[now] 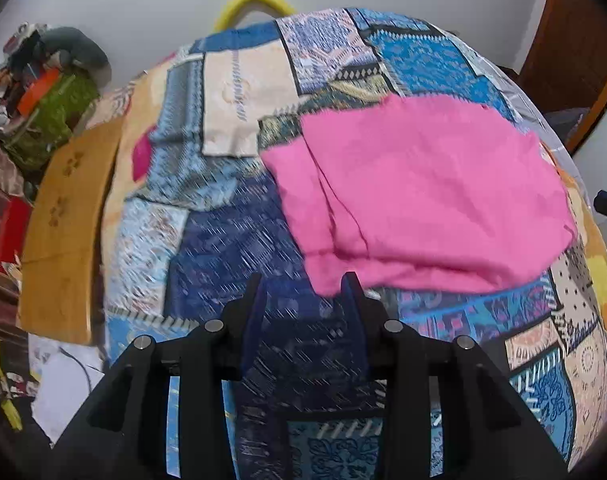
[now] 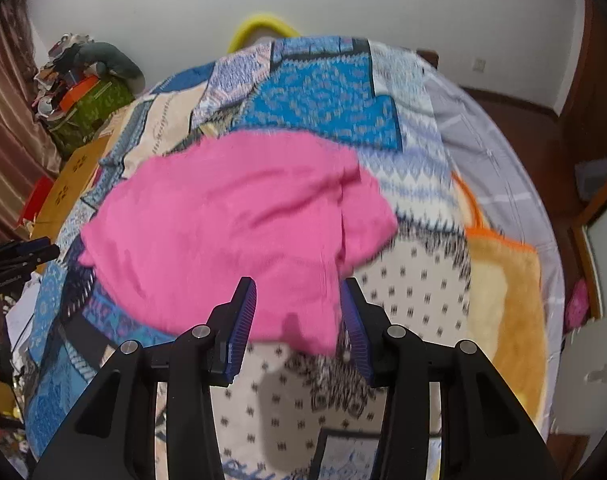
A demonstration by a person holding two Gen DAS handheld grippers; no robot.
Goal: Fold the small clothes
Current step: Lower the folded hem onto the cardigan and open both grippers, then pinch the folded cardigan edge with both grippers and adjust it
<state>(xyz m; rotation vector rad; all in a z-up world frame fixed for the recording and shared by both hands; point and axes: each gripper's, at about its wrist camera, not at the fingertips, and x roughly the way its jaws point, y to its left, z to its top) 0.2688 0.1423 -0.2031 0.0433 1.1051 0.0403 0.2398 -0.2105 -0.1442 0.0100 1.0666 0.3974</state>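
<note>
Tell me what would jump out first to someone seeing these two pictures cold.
The bright pink garment grabs the eye, lying loosely folded on a busy blue patchwork bedspread. Next come the two black grippers in the foreground: the left gripper open at the garment's near-left edge, the right gripper open over its near-right corner. A yellow hoop peeks up behind the bed.

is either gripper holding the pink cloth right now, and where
Nothing is held. The left gripper and right gripper are both open, just short of the folded pink knit garment.
</note>
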